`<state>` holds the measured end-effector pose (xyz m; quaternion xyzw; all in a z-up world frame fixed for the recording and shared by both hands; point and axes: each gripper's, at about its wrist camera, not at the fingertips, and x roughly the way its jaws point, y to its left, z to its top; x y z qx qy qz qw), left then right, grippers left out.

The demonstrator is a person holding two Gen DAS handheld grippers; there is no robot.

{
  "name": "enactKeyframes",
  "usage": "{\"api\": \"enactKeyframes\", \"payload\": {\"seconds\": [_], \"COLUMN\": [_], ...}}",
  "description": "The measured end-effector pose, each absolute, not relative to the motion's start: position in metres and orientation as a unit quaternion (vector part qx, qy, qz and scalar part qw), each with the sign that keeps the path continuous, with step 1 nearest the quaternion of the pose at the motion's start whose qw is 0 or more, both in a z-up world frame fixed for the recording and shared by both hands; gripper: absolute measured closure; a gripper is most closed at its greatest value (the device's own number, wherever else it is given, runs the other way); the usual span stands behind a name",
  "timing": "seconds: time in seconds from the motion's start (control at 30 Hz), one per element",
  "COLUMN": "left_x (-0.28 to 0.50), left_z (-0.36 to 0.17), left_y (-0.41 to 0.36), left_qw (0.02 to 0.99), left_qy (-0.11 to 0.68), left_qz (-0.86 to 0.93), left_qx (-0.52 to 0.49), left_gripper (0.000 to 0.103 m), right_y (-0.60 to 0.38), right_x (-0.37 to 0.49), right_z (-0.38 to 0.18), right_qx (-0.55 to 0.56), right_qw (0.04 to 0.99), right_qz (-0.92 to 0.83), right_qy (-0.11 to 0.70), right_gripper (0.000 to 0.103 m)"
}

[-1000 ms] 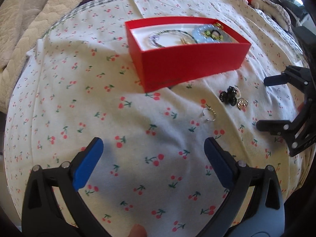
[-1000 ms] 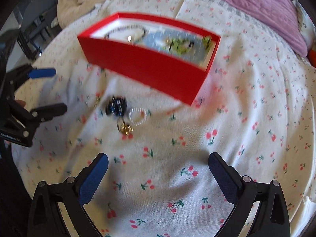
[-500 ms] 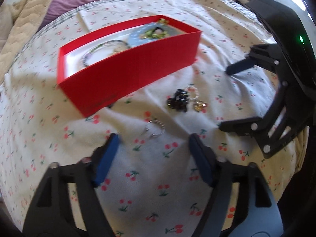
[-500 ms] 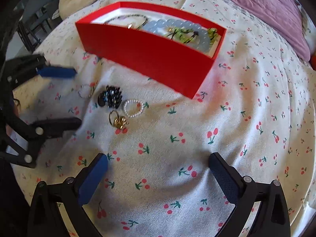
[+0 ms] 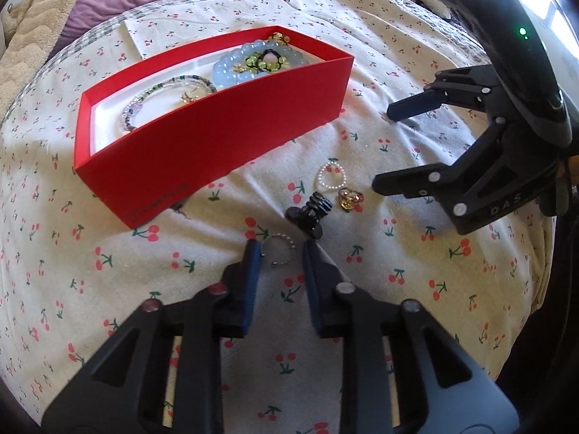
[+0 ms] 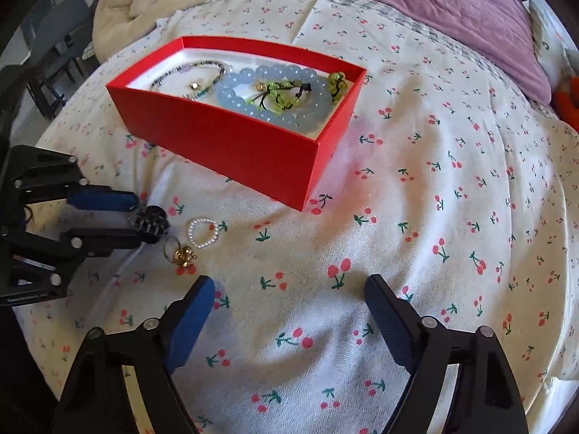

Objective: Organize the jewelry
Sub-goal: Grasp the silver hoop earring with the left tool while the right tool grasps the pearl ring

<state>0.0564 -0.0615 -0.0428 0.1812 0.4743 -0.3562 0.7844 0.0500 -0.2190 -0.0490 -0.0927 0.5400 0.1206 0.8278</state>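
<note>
Left hand-held gripper (image 5: 278, 249) nearer cherry-print bedspread (image 5: 416, 289)

Counts: one box, three bracelets inside, four loose rings outside

One red box (image 6: 231, 144) is sitting far on the cherry-print sheet (image 6: 452, 217), holding one blue bead bracelet (image 6: 275, 94), one green bead bracelet (image 6: 286, 92) and one thin multicolour bead bracelet (image 6: 191, 70). Four small rings are lying near it: one pearl ring (image 5: 332, 177), one gold ring (image 5: 349, 198), one black beaded ring (image 5: 309, 213) and one silver bead ring (image 5: 280, 249).

matt red box (image 6: 231, 152), cloth sheet (image 6: 452, 188) (cherry-printed)
</note>
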Motion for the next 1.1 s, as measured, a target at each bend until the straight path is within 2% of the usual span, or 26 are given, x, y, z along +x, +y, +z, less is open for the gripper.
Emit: {"api": "enactKeyframes", "payload": {"seconds": [0.33,0.5,0.83,0.93,1.0,1.07,1.1], "left_x": [0.056,0.057,0.058,0.058,0.059,0.058,0.058], "left_z": [-0.039,-0.039,-0.038,-0.037,-0.037,-0.037,-0.037], "left_y": [-0.049,-0.042,-0.038,-0.038,-0.038,-0.038,-0.038], "left_qw": [0.787,0.789,0.791,0.792,0.792,0.792,0.793], "left_qy": [0.48,0.482,0.485,0.485,0.485,0.485,0.485], "left_qz": [-0.345,-0.339,-0.333,-0.332,-0.333,-0.331,-0.33], "left_qx": [0.178,0.172,0.167,0.166,0.166,0.165,0.165], "left_gripper": [0.083,0.083,0.083,0.083,0.083,0.083,0.083], "right_y": [-0.193,-0.185,-0.164,-0.161,-0.158,-0.156,-0.155], "right_x": [0.051,0.052,0.051,0.05,0.05,0.05,0.05], "right_z": [-0.052,-0.049,-0.05,-0.05,-0.051,-0.051,-0.051], "right_qx": [-0.123,-0.124,-0.145,-0.148,-0.147,-0.151,-0.15], "right_qw": [0.833,0.835,0.833,0.832,0.829,0.828,0.827], "right_qz": [0.131,0.142,0.168,0.18,0.193,0.197,0.201], "right_qy": [0.524,0.517,0.507,0.504,0.503,0.503,0.504], "right_gripper": [0.021,0.036,0.056,0.066,0.078,0.081,0.086]}}
